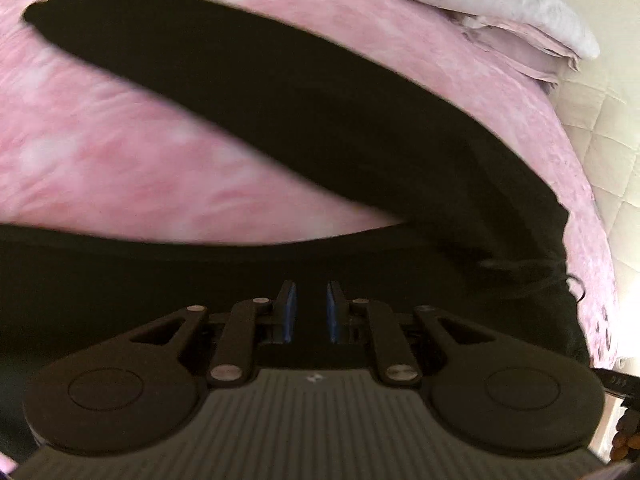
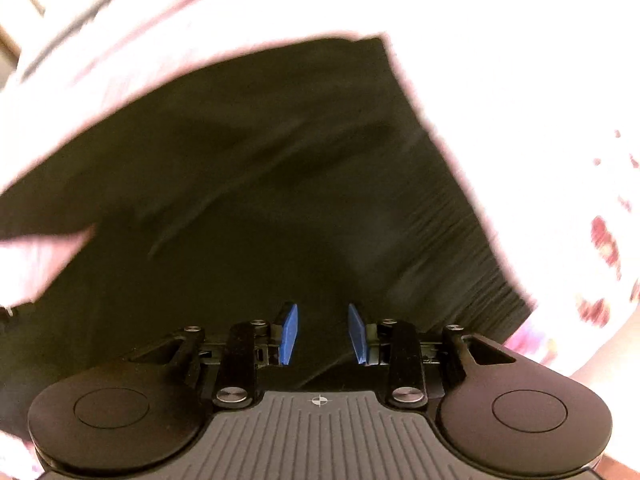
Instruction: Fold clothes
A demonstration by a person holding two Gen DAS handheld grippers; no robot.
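Observation:
Black trousers [image 1: 304, 120] lie spread on a pink bedspread [image 1: 100, 152]. In the left wrist view one leg runs to the far left, the other lies under my left gripper [image 1: 312, 300], and a drawstring [image 1: 560, 276] shows at the waist on the right. My left gripper is open, its blue pads [image 1: 290, 308] slightly apart just over the black cloth. In the right wrist view the black trousers [image 2: 260, 168] fill the middle, blurred. My right gripper [image 2: 322, 320] is open above them, and nothing is between its blue pads [image 2: 289, 332].
A folded pale quilt and pillow [image 1: 500, 4] lie at the bed's far right corner. A cream quilted surface [image 1: 600, 120] lies beyond the bed's right edge. In the right wrist view the bedspread [image 2: 520, 100] is washed out white, with red flower print [image 2: 604, 240] at the right.

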